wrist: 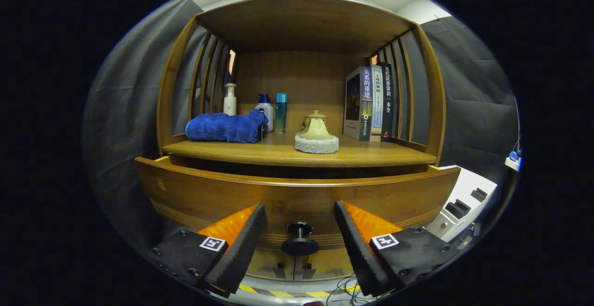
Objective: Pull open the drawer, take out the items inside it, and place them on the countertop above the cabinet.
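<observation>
chinese titles on book spines (371, 104)

Countertop (278, 155): towel (226, 128) left, bottles (265, 111) behind it, teapot (315, 127) centre on a pad (316, 145), books (371, 103) right.
Drawer (297, 194): below countertop, knob (300, 239) lower centre between the parted fingers (241, 245).

My gripper (300, 213) held level, facing forward, its two fingers (241, 241) spread wide apart, jaws parted, pads touching nothing, a clear gap between them

Camera on the hand-held gripper (300, 222), low, close — facing the drawer (297, 194) front squarely
</observation>
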Demonstrator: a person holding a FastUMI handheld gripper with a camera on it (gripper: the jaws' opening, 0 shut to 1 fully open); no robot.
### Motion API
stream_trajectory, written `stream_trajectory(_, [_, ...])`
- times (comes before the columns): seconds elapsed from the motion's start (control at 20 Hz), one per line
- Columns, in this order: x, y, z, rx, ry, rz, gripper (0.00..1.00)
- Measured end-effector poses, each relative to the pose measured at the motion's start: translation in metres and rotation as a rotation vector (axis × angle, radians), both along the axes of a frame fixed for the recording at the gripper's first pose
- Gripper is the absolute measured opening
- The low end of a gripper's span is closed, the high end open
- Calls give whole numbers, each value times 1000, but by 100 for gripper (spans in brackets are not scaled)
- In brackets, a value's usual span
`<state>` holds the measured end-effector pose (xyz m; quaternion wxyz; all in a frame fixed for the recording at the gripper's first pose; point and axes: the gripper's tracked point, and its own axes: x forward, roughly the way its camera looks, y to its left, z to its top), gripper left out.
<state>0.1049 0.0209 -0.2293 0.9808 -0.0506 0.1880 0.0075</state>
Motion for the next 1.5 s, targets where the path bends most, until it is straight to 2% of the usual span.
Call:
stream_trajectory(0.55, [56, 0, -7, 2, -4, 0, 99])
stream_trajectory(0.75, [54, -3, -9, -25, -4, 1, 99])
stream_trajectory(1.0, [40, -31, -2, 25, 13, -59, 99])
stream_trajectory(1.2, [22, -82, 50, -3, -53, -70, 98])
stream_trajectory(1.5, [-16, -146, 174, -17, -199, -66, 98])
